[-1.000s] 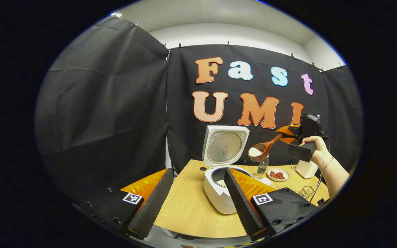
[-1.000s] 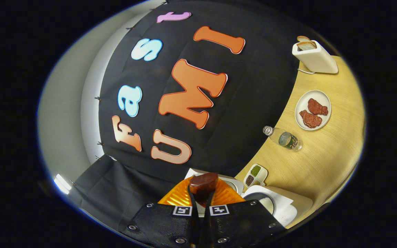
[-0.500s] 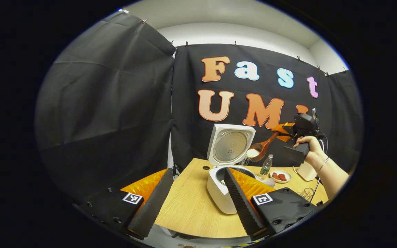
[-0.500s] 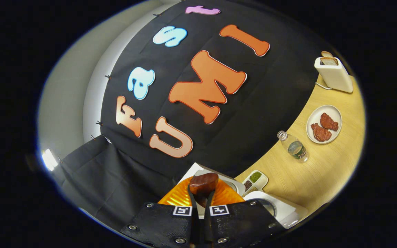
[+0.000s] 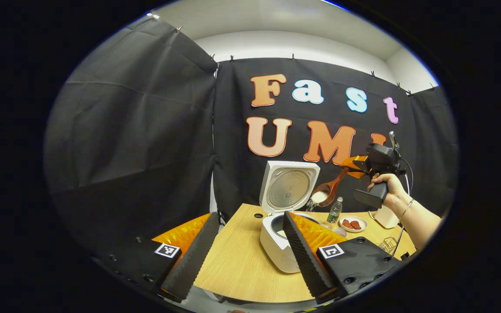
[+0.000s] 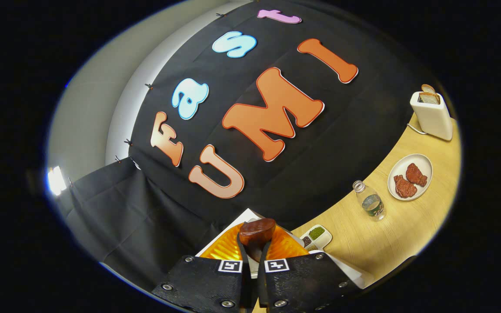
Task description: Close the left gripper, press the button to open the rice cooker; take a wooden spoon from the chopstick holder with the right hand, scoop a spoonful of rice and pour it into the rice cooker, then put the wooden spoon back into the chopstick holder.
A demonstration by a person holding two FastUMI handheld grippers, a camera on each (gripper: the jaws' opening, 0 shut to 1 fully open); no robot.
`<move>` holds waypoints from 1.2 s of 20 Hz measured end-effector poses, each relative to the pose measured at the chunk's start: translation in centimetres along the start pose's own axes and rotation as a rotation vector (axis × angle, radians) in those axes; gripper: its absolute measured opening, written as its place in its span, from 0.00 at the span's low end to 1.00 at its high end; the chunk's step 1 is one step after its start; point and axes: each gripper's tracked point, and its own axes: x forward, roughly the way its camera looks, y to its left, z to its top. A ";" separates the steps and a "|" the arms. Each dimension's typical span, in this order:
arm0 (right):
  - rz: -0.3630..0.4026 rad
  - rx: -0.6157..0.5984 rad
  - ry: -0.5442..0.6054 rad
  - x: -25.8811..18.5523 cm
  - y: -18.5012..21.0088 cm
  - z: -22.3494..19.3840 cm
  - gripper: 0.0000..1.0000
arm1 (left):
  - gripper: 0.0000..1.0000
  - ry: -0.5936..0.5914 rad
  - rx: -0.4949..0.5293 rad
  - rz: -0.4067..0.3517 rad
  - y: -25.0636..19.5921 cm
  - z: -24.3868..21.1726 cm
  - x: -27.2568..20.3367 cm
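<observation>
Right tool [image 5: 351,164] is clenched on the wooden spoon [image 5: 329,188], handle sloping down-left to the bowl, which hangs directly above the open rice cooker [image 5: 282,243] on the table [image 5: 237,265]; rice is falling. Left tool [image 5: 246,254] stands released, idle, nearer the cooker.

Both views were evenly and fairly brightly lit from overhead, and a bright ceiling light [image 6: 56,181] flared at nine o'clock in the right gripper view. The pale wooden worktop [image 5: 242,265] showed soft shadows and little glare. Fisheye bending curved everything near the rims, where sharpness dropped; centres were crisp.
</observation>
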 end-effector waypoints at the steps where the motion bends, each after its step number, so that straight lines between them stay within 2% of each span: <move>1: 0.002 -0.012 -0.002 -0.3 0.2 0.1 0.04 | 1.00 -0.003 0.002 -0.006 -0.1 0.1 0.0; 8: 0.021 -0.110 -0.006 -0.4 0.9 0.4 0.04 | 0.98 0.005 0.016 -0.039 -1.1 -0.6 0.4; 12: 0.040 -0.194 -0.004 -0.4 1.2 0.0 0.04 | 1.00 0.019 0.020 -0.049 -1.4 -1.1 0.6; 13: 0.051 -0.207 -0.009 -0.6 1.7 -0.1 0.04 | 0.98 0.024 0.021 -0.052 -1.5 -1.4 0.7; 24: 0.133 -0.384 -0.014 -1.4 5.1 -0.7 0.04 | 1.00 0.028 0.022 -0.083 -2.5 -2.8 1.6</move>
